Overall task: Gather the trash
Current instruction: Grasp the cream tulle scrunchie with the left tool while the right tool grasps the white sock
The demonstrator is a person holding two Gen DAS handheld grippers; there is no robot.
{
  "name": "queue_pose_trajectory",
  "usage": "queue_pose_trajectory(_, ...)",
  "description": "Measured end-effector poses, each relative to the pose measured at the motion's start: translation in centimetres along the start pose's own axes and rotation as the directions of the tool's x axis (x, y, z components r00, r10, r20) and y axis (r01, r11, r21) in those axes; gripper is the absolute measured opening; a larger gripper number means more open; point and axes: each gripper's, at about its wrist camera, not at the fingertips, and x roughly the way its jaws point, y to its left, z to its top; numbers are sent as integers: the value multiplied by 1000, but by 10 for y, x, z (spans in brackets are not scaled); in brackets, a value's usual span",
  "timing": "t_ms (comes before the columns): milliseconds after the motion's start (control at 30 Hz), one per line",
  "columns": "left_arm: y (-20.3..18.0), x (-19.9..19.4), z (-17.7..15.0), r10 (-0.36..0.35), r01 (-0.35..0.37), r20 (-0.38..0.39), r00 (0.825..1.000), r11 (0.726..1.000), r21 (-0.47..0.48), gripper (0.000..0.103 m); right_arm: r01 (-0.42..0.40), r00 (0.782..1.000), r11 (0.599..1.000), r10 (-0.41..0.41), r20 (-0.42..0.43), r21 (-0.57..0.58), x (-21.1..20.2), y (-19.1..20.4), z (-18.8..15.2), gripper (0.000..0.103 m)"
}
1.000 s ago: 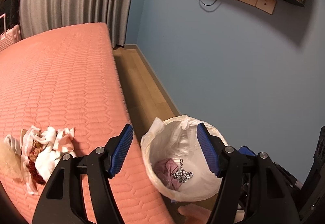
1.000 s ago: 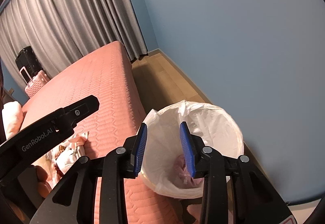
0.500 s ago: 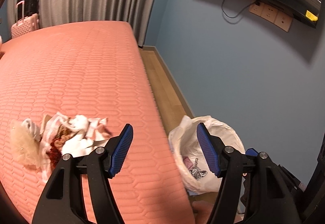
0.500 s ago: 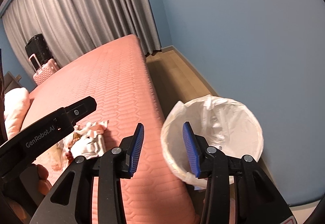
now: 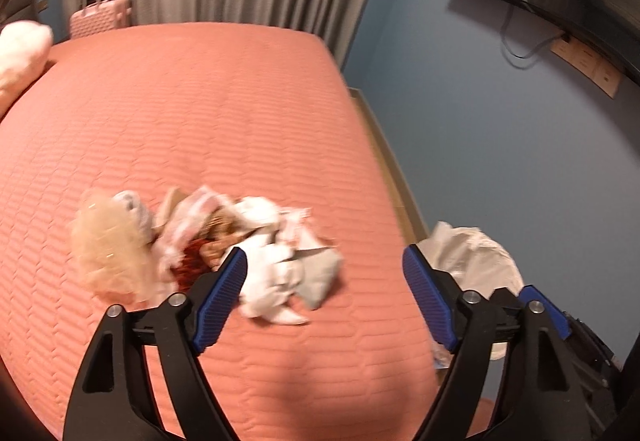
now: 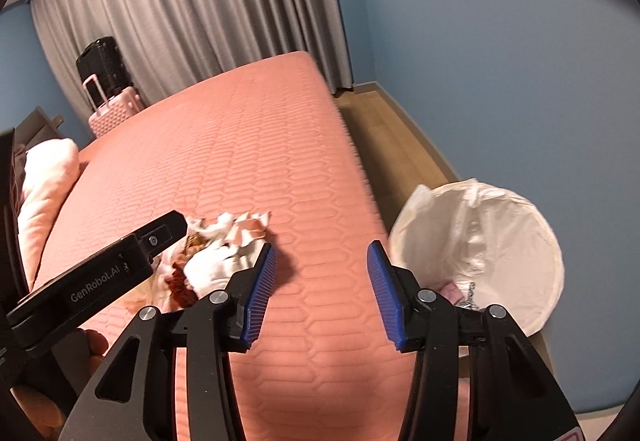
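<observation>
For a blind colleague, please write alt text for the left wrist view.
The open, empty left gripper hovers over a salmon-pink bed, its fingers framing a pile of crumpled white tissues and wrappers. A white-lined trash bin stands on the floor by the bed's right edge, against a blue wall.

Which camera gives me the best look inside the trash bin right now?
Right wrist: the trash bin shows its whole lined rim and some contents. Left wrist catches only part of the bin, blurred and partly behind that gripper's finger.

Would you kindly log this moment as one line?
left gripper open, empty | right gripper open, empty | trash pile on bed | bin beside bed
</observation>
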Motion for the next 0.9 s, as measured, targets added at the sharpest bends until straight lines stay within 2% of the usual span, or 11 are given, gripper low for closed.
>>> queue_pose_trajectory(167, 42, -1, -2, 78, -78, 1, 997, 996, -52, 90, -23, 999, 999, 22, -24, -37, 11, 30, -9, 51)
queue_pose_trajectory(533, 151, 22, -5, 208, -218, -75, 975, 959, -182, 91, -63, 994, 993, 54, -94, -95, 53, 80, -23, 56)
queue_pose_trajectory(633, 177, 35, -6, 216, -236, -114, 970, 949, -210, 91, -70, 991, 992, 57, -122, -103, 69, 92, -26, 56)
queue_pose_trajectory(900, 226, 69, -11, 183, -236, -196, 963, 925, -297, 91, -86, 982, 988, 62, -181, -128, 110, 122, -29, 56)
